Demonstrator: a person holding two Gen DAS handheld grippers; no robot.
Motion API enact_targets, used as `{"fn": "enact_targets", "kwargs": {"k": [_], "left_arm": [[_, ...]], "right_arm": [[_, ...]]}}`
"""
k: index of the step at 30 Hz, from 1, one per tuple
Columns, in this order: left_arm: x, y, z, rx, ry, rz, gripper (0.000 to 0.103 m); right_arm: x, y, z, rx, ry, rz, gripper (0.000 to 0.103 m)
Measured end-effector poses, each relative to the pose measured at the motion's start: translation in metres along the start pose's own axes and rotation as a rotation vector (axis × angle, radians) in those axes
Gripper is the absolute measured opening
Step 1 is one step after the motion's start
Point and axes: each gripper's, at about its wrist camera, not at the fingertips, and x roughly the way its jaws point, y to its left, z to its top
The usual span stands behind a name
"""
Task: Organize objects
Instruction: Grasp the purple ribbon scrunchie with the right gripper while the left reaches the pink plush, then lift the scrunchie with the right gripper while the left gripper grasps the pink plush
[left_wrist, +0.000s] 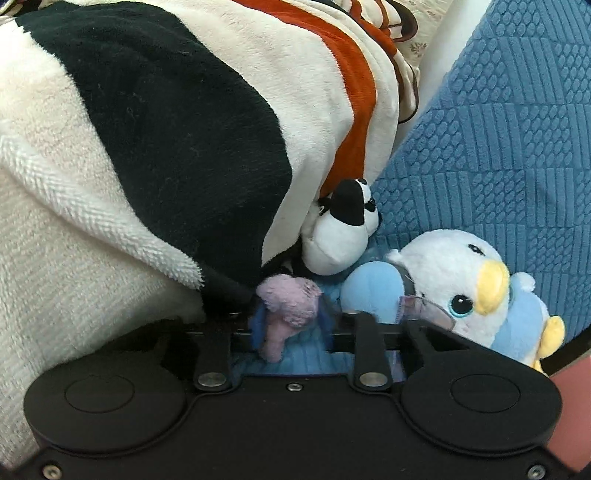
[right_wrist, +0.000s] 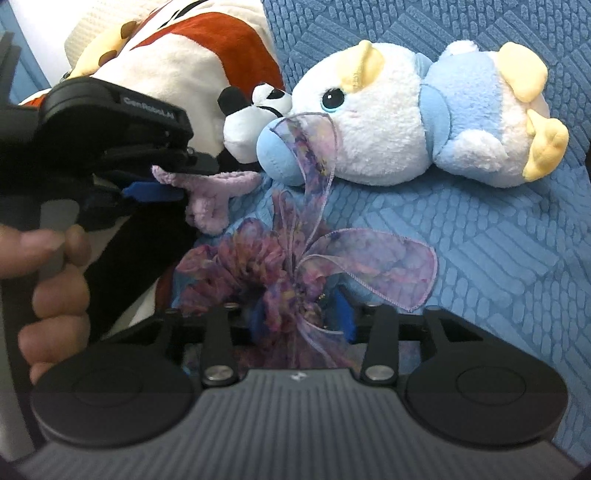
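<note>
My left gripper (left_wrist: 291, 325) is shut on a small pink plush toy (left_wrist: 291, 306); the right wrist view shows it (right_wrist: 162, 184) from the side, gripping that pink toy (right_wrist: 214, 192). My right gripper (right_wrist: 301, 317) is shut on a purple sheer ribbon bow (right_wrist: 280, 280). One ribbon loop (right_wrist: 314, 144) runs up over the blue wing of a white and blue bird plush (right_wrist: 406, 122), which lies on the blue cushion (right_wrist: 480, 258). The bird also shows in the left wrist view (left_wrist: 454, 291). A small panda plush (left_wrist: 343, 229) rests beside it, also seen in the right wrist view (right_wrist: 255, 114).
A big plush with white, black and orange patches (left_wrist: 177, 129) fills the left. The blue textured cushion (left_wrist: 498, 129) rises behind the toys. A person's hand (right_wrist: 48, 280) holds the left gripper's handle.
</note>
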Motion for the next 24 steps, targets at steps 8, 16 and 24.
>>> {"fn": "enact_targets", "kwargs": {"k": [8,16,24], "left_arm": [[-0.005,-0.004,-0.012,-0.01,0.024,-0.093,0.01],[-0.018,-0.018,-0.032,0.037,0.039,-0.143,0.01],[-0.038,-0.042,-0.058,0.133,0.088,-0.246,0.009]], "right_arm": [[-0.025,-0.004,0.003,-0.019,-0.026,-0.02,0.027],[-0.067,-0.012,0.0,-0.025,-0.06,-0.1,0.027],[-0.106,-0.022,-0.019,-0.029,-0.061,-0.178,0.027]]}}
